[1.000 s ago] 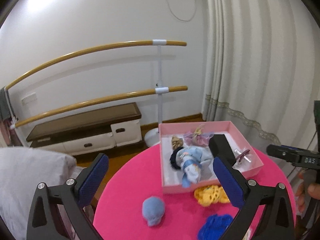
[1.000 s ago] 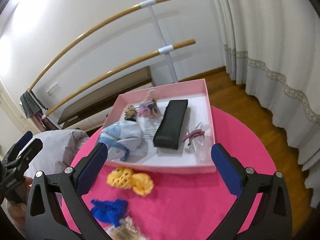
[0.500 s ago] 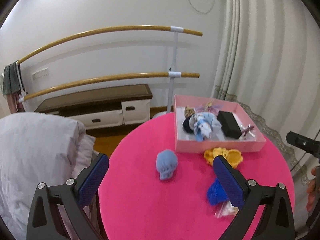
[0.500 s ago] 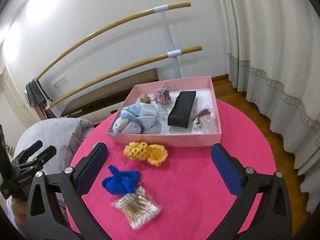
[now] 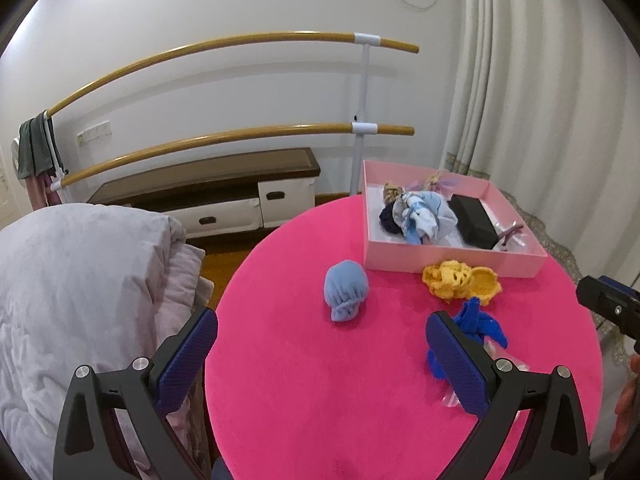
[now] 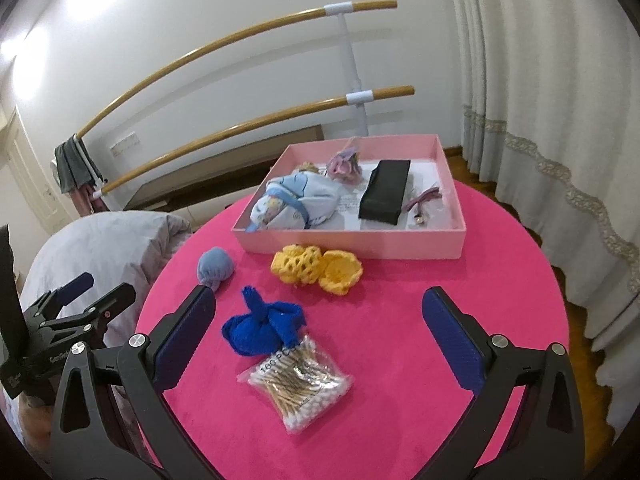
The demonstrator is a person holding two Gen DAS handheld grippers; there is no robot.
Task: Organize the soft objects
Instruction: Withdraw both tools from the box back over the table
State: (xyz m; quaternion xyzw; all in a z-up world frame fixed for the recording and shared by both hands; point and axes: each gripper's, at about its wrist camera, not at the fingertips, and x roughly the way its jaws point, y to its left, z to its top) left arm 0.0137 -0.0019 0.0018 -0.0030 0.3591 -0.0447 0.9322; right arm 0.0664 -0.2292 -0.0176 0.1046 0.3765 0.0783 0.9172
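A: Items on pink felt-like tabletop (image 6: pixel 440 312)?
B: Pale blue cloth ball (image 6: pixel 214 267), gathered at one end; yellow crocheted pair (image 6: pixel 316 268), open mesh, touching front wall of pink box (image 6: pixel 352 242); royal blue knitted bundle (image 6: pixel 264 326), knotted, lumpy; clear crinkly bag of cotton swabs (image 6: pixel 298 384), just beside the blue bundle.

A: Box contents?
B: Light blue printed fabric roll (image 6: pixel 296 204), lilac fabric flower (image 6: pixel 344 166), black rectangular case (image 6: pixel 386 192), small hair clip in wrapper (image 6: pixel 426 206).

A: Grippers?
B: Left gripper (image 5: pixel 320 364): fingers spread wide, holding nothing, low over near tabletop. Right gripper (image 6: pixel 320 344): fingers spread wide, holding nothing, framing blue bundle and swab bag.

A: Risks?
B: Likely snagging of loose knit on finger edges; possible pinching of slick swab bag together with blue bundle, given contact; probable rolling away of cloth ball under an off-centre squeeze; crowding in left half of box.
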